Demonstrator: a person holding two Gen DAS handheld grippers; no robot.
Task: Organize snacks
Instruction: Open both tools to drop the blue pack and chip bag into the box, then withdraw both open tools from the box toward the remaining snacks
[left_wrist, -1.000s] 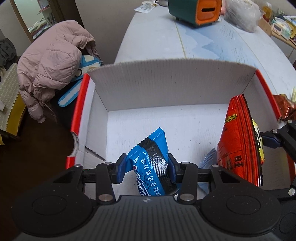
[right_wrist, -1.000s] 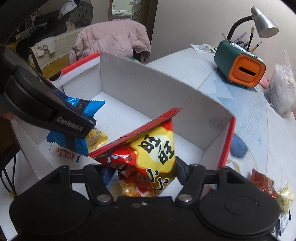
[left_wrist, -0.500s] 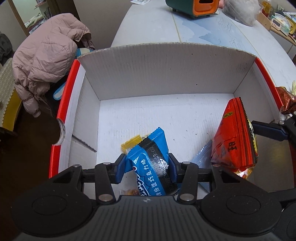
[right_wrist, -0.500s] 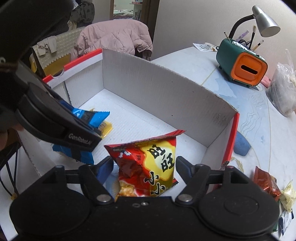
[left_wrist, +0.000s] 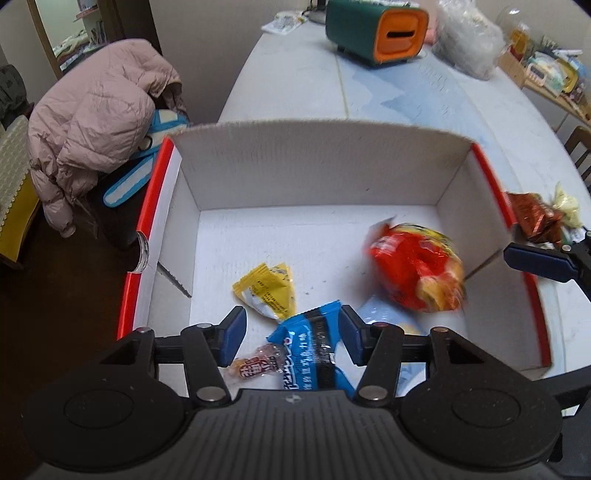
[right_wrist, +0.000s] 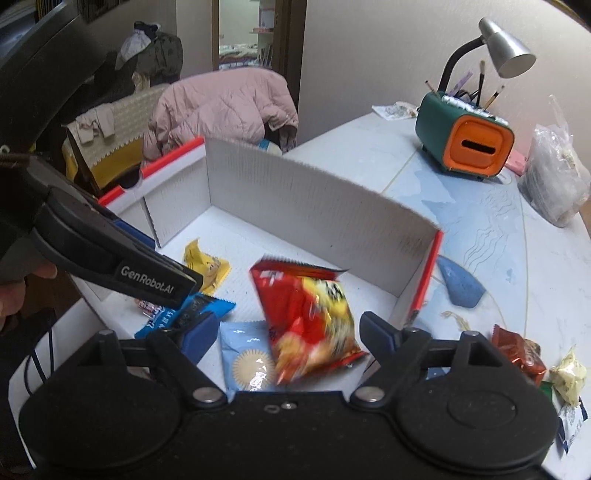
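Note:
A white cardboard box (left_wrist: 314, 166) with red rims stands on the table. My left gripper (left_wrist: 293, 338) hangs over its near end, jaws opening. The blue snack packet (left_wrist: 310, 354) lies between them; the left pad is clear of it. My right gripper (right_wrist: 290, 338) is also opening, and the red-and-yellow snack bag (right_wrist: 306, 317) is blurred between its spread fingers, touching neither. On the box floor lie a yellow packet (left_wrist: 267, 291), a small pink candy (left_wrist: 255, 365) and a pale blue packet (right_wrist: 245, 358). One right finger (left_wrist: 535, 260) shows at the box's right rim.
Outside the box on the right lie a red-brown packet (right_wrist: 517, 349) and a pale yellow candy (right_wrist: 569, 373). Farther back stand a green-and-orange holder (right_wrist: 465, 144), a desk lamp (right_wrist: 506, 55) and a plastic bag (right_wrist: 554, 184). A pink jacket (left_wrist: 96, 125) drapes a chair left of the table.
Both grippers have opened and pulled up and back. The blue packet is no longer pinched, and the red-and-yellow bag has left the right gripper and tipped into the box.

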